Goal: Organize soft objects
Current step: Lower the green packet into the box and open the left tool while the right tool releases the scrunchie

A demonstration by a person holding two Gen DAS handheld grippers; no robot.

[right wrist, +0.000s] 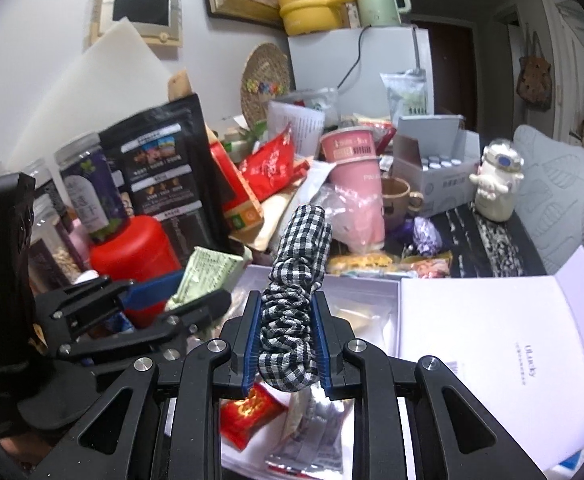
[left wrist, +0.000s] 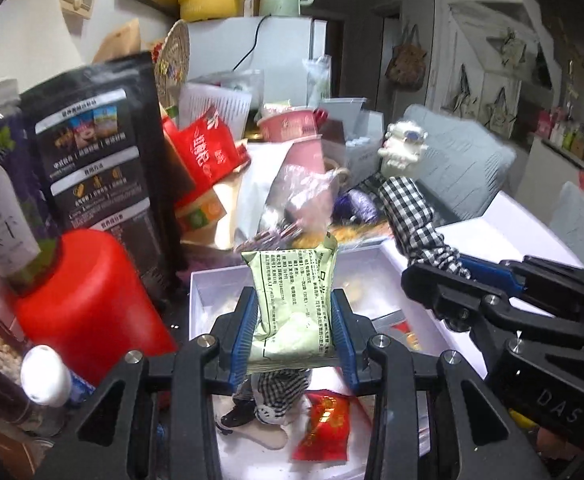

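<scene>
Grippers are both loaded: we are holding the left gripper (left wrist: 295, 330) with its blue pads pinching a pale green packet (left wrist: 293, 292), which is standing upright between the fingers, and the right gripper (right wrist: 286, 342) with its pads pressing into a black-and-white gingham fabric roll (right wrist: 292, 300), the roll sticking forward toward twelve o'clock. Both items are hanging over the open white box (right wrist: 375, 286); in the left wrist view the right gripper is sitting at three o'clock with the checked cloth trailing up from it. Inside the box we are already seeing a red sachet (right wrist: 248, 414) at about seven o'clock below the right fingers, and silvery foil packets (right wrist: 315, 436) at six o'clock, plus a clear bag farther in. We are reading that as a task partly done: some soft things are lying in the box, two are in hand and not yet placed. Beyond the box, toward twelve o'clock, clutter is waiting: a crinkled pink plastic bag (right wrist: 351, 208), a red pouch (right wrist: 270, 168), a purple wrapped piece (right wrist: 425, 236). Rigid items such as the red canister (right wrist: 136, 244) and pink cups (right wrist: 355, 168) look like they are staying put. Box lid (right wrist: 491, 344) is lying open at three o'clock.
</scene>
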